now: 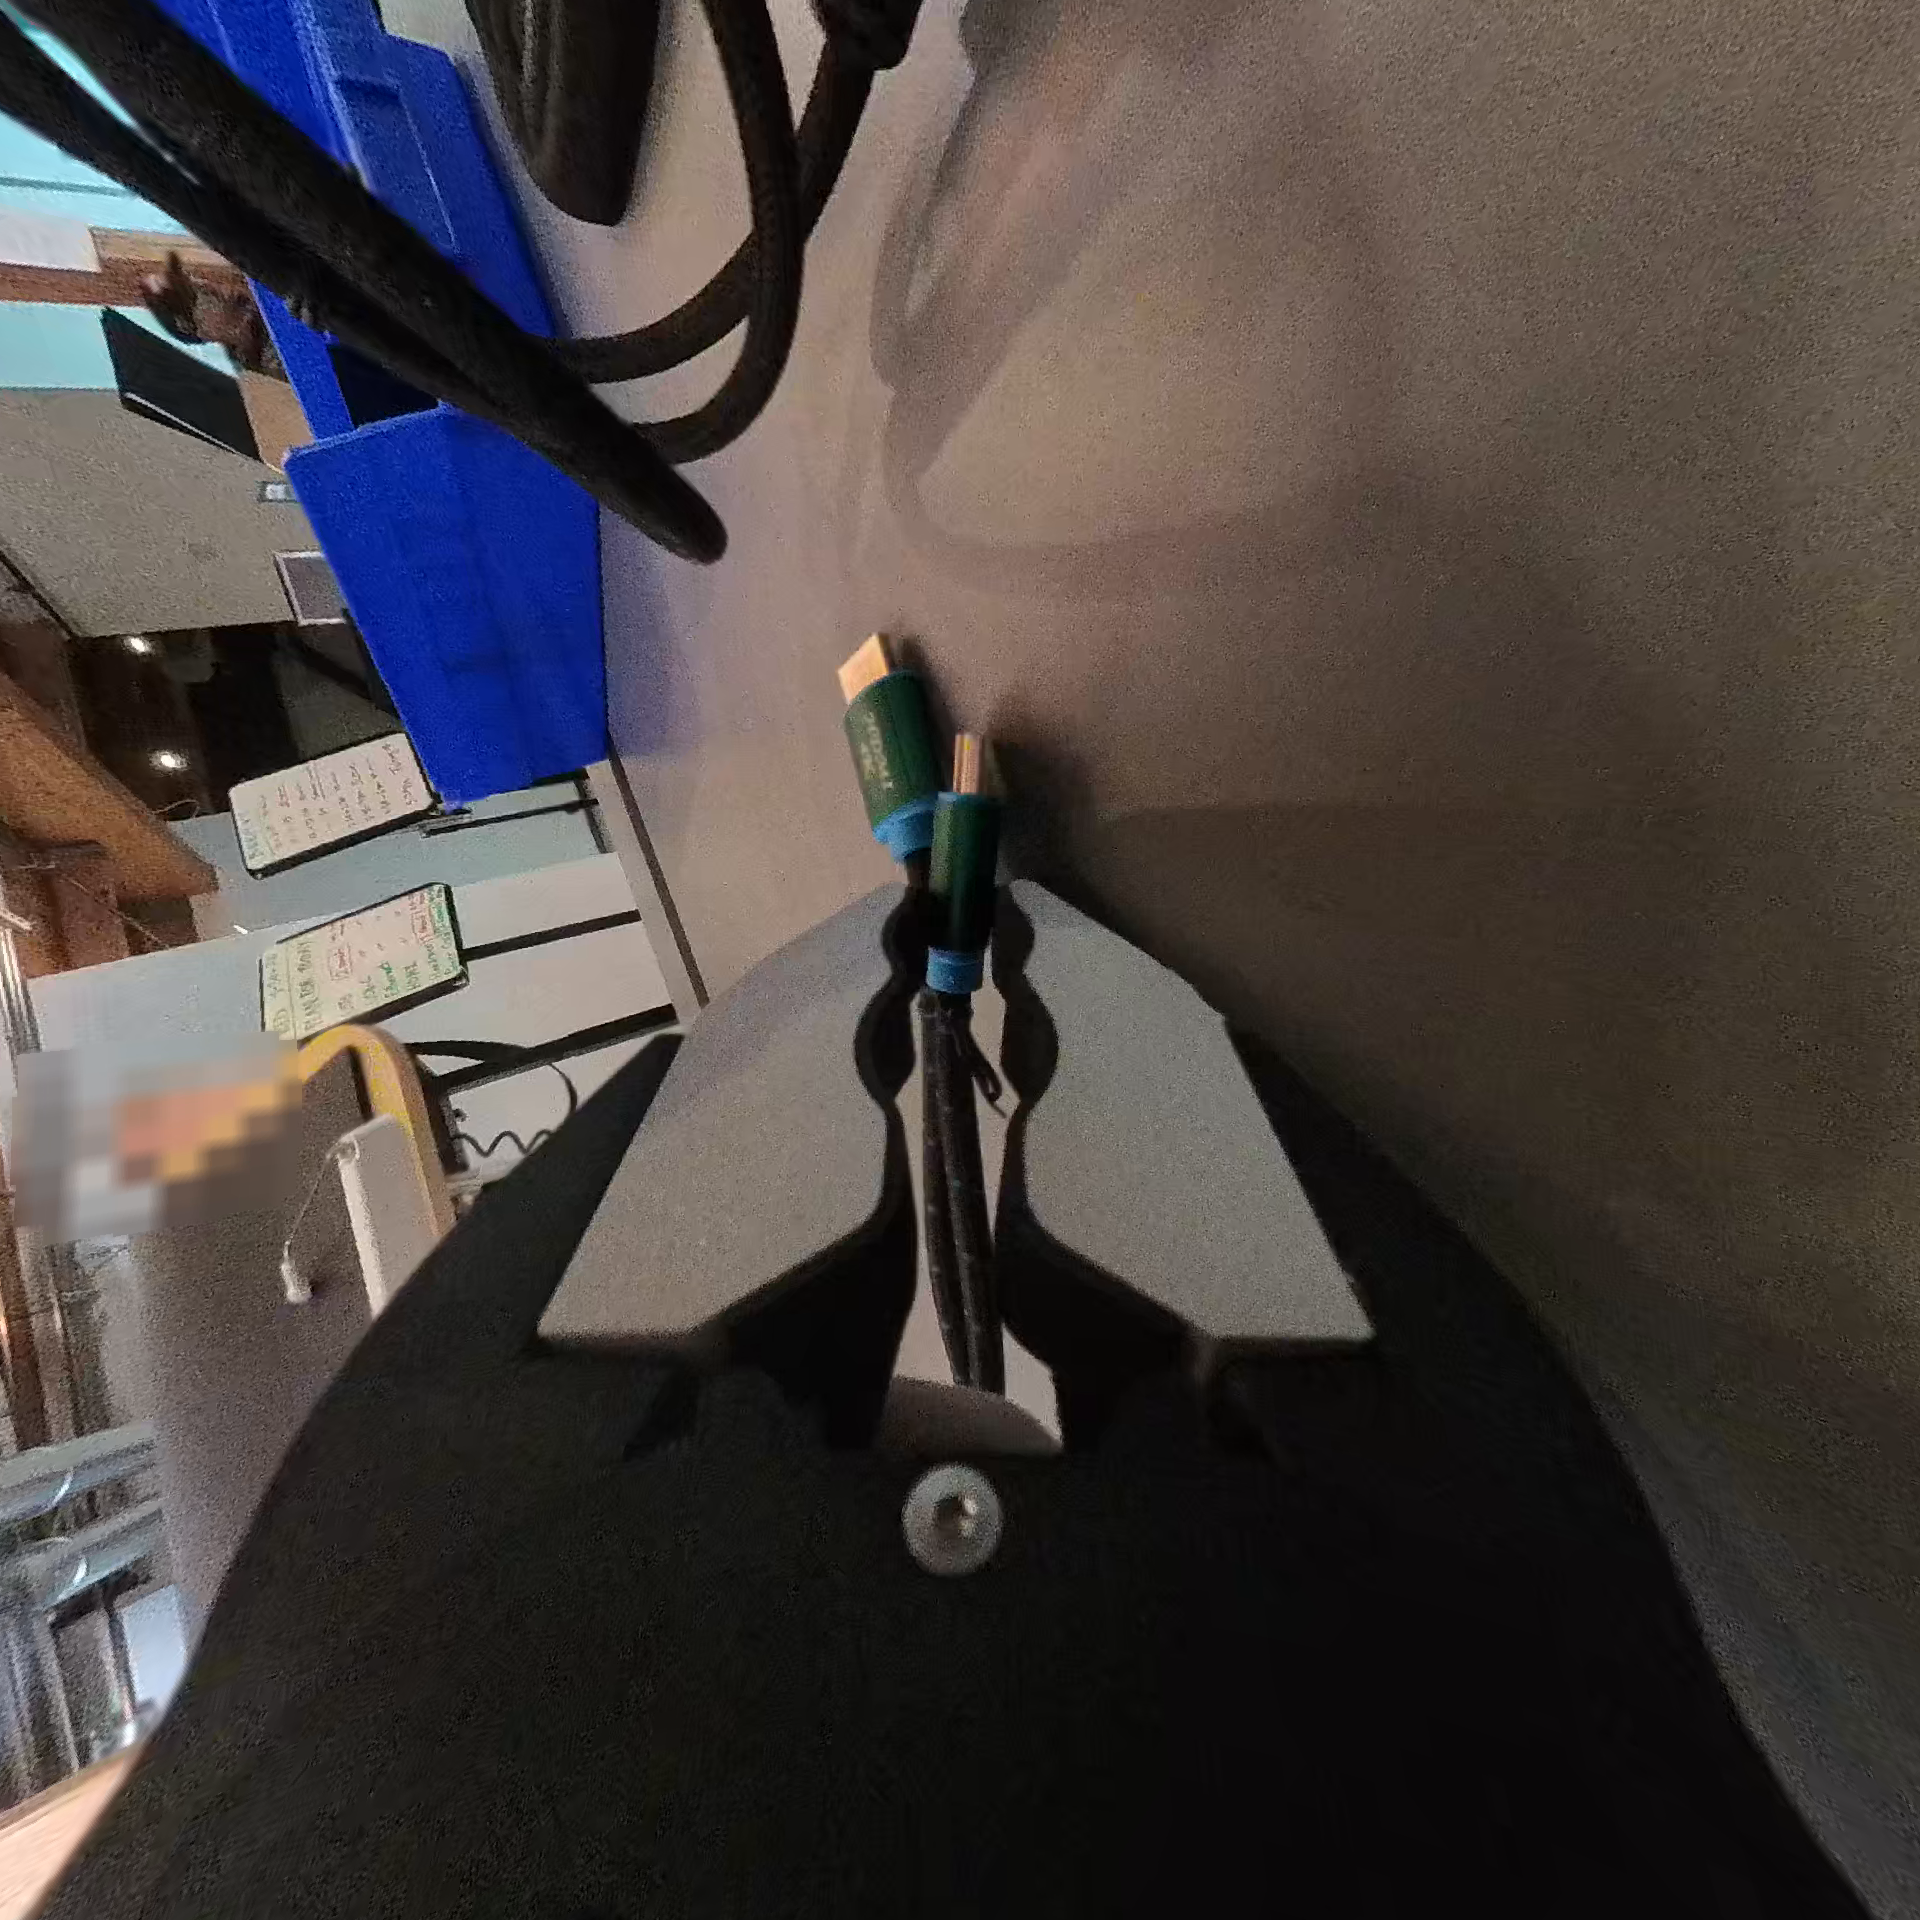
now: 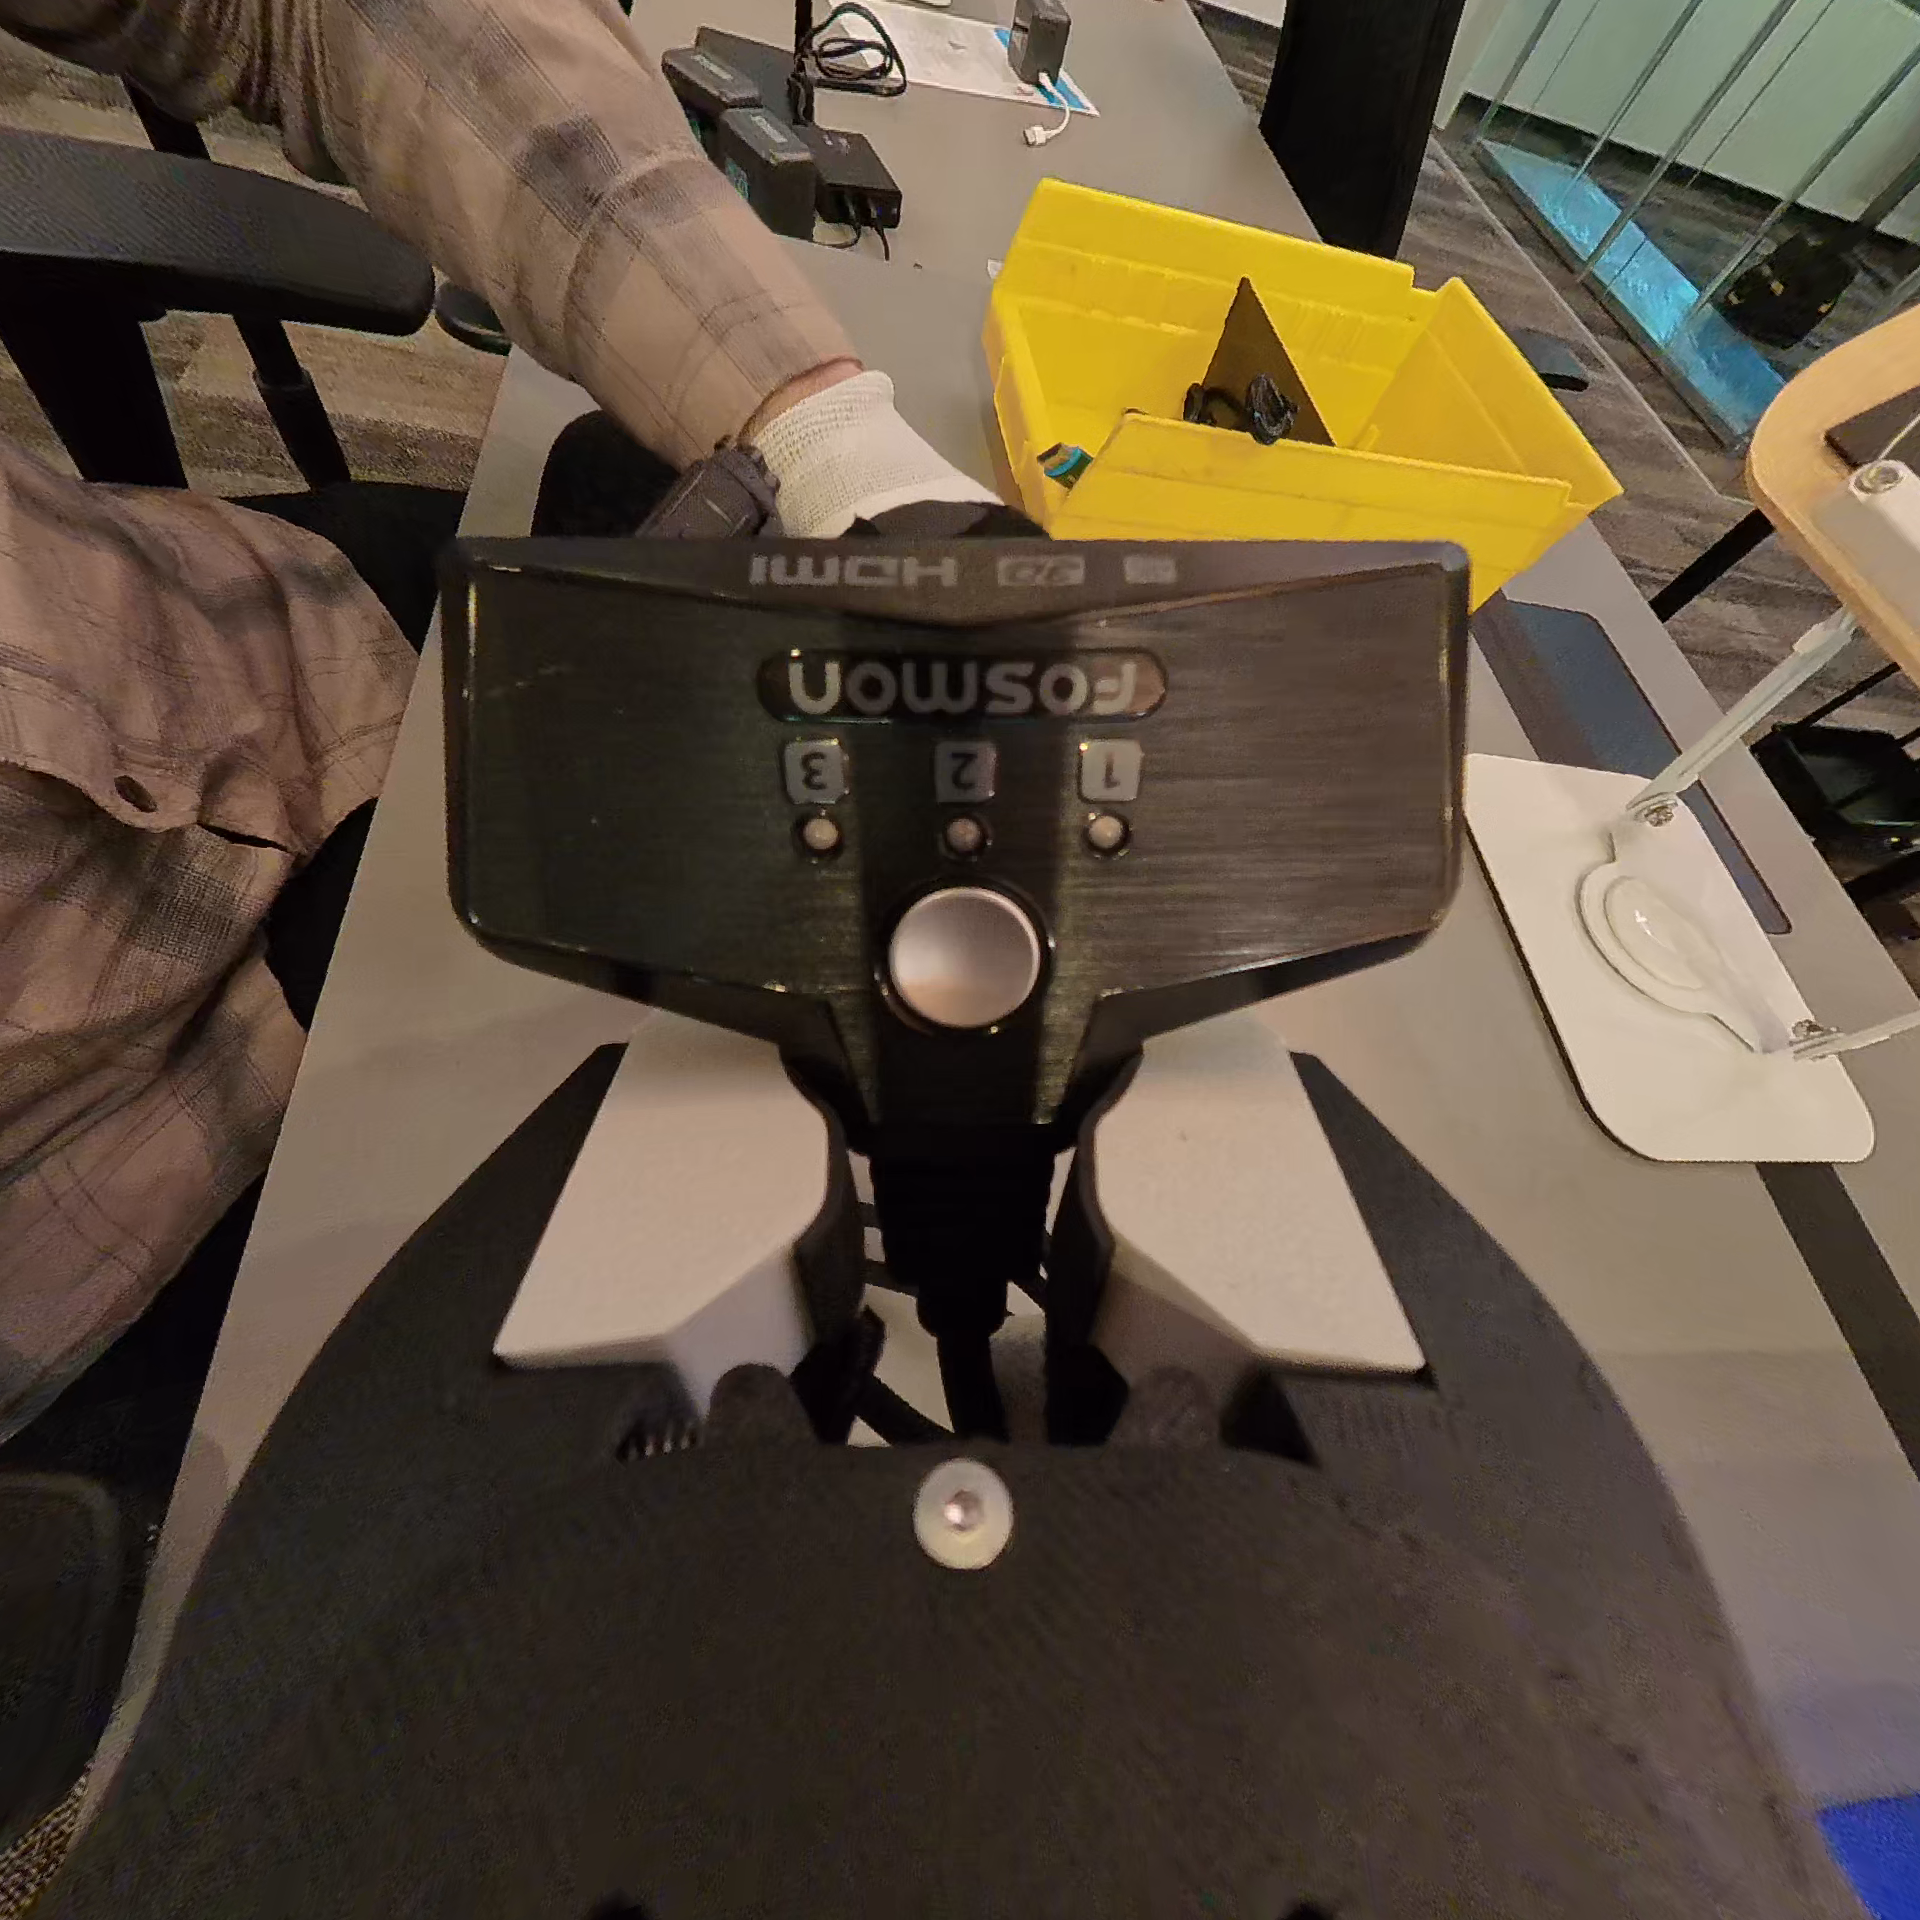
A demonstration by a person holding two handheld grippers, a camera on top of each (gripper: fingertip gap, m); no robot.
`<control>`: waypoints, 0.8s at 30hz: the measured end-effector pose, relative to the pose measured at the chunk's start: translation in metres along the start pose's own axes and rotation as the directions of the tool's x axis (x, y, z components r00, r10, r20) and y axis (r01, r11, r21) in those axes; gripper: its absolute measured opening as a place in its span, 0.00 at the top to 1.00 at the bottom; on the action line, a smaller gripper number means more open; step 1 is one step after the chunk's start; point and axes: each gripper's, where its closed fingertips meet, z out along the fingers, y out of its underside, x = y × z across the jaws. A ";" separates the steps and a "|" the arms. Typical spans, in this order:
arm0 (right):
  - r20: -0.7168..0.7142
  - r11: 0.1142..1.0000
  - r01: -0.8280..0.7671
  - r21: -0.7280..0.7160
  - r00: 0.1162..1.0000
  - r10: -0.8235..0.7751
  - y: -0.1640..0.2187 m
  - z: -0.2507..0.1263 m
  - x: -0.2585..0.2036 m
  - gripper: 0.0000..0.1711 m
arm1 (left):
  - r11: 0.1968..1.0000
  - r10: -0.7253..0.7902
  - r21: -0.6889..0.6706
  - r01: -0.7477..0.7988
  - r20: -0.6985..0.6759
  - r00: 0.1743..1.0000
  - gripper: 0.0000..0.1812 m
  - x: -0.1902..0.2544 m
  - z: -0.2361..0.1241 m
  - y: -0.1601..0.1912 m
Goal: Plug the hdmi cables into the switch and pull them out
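The left wrist view is rolled sideways, skimming very close along the grey surface [image 1: 1455,520] toward a blue bin [image 1: 457,603] and the room beyond. The right wrist view looks down the surface's length from above, close behind the HDMI switch [image 2: 956,769], toward a yellow bin [image 2: 1299,416]. Both views share the surface.

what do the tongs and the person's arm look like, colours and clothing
Both tongs, left and right, share one design: a rough matte black body with a silver screw at its centre, and two pale grey angular fingers with black inner edges. The person's arm has a plaid brownish-grey sleeve, a white glove and a dark wristwatch.
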 end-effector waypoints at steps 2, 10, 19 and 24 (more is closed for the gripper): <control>-0.002 1.000 -0.006 0.001 1.000 0.006 0.002 -0.001 0.001 0.79 | 0.998 -0.054 -0.019 0.053 -0.021 0.998 0.93 -0.003 0.005 0.002; -0.003 0.999 -0.026 0.036 1.000 0.027 0.003 -0.009 0.004 0.79 | 0.830 -0.552 -0.145 0.538 -0.343 0.760 0.94 -0.001 -0.028 -0.012; 0.007 0.999 -0.020 0.025 1.000 0.020 0.002 -0.005 0.002 0.79 | 0.613 -0.777 -0.313 0.725 -0.405 0.482 0.93 0.029 -0.056 -0.027; 0.002 1.000 -0.009 0.028 1.000 0.009 -0.003 -0.007 0.000 0.79 | 0.636 -0.763 -0.291 0.715 -0.377 0.526 0.78 0.039 -0.058 -0.032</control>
